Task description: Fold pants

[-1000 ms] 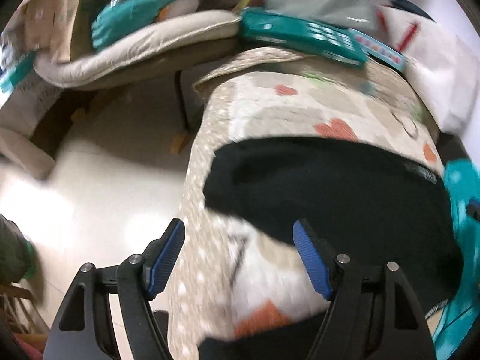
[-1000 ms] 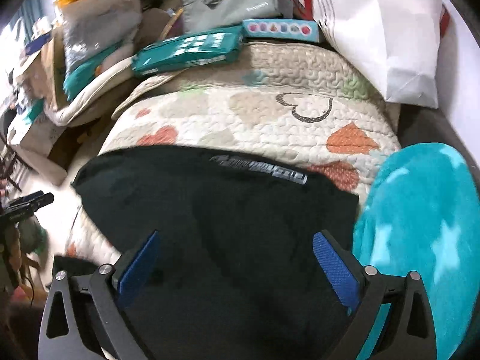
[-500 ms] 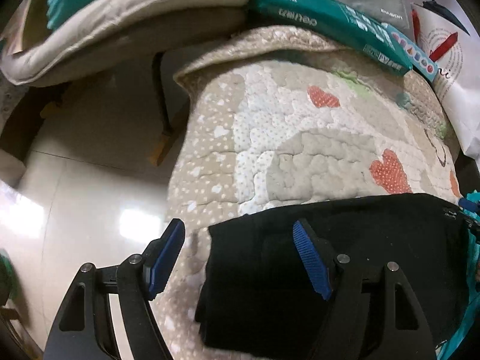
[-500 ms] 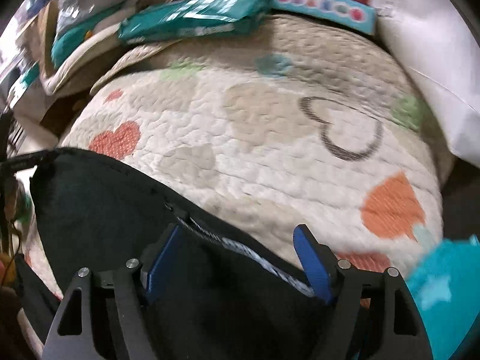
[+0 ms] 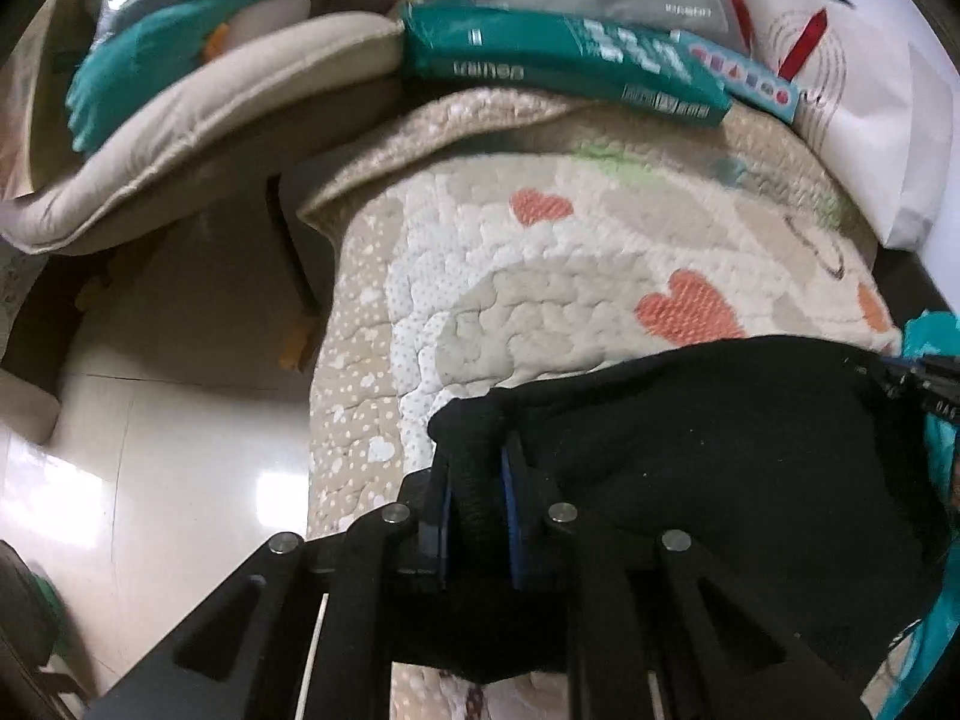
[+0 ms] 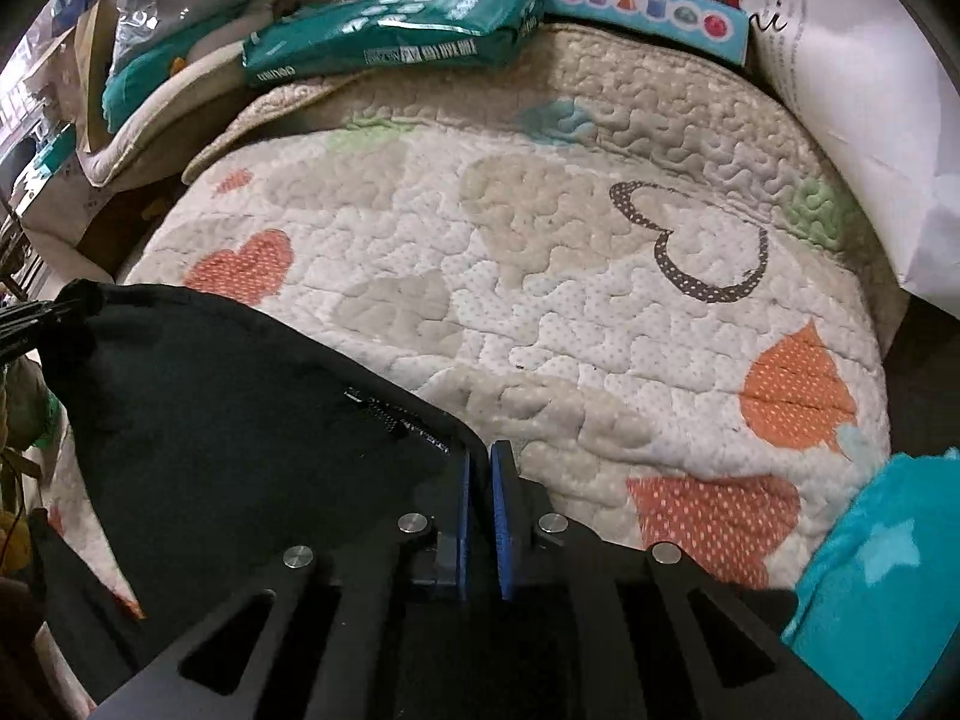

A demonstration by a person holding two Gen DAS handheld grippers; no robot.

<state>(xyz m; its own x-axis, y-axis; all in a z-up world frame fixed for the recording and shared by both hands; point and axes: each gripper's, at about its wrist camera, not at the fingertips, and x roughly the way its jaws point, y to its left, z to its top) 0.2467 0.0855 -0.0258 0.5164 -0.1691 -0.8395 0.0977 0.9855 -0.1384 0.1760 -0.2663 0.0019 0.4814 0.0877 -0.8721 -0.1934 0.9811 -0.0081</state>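
Both claws, left claw (image 5: 474,468) and right claw (image 6: 480,468), clamped on black pants (image 5: 708,444) corners (atop quilt (image 6: 540,252)).

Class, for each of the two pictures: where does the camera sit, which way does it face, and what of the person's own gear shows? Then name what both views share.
Left wrist view: on the left gripper, looking steeply down at the black fabric pants; its jaws pinch their left corner.
Right wrist view: on the right gripper, facing likewise; its jaws clamp the pants' right corner.
Shared: pants, heart-patterned quilted cover, teal plastic pack.
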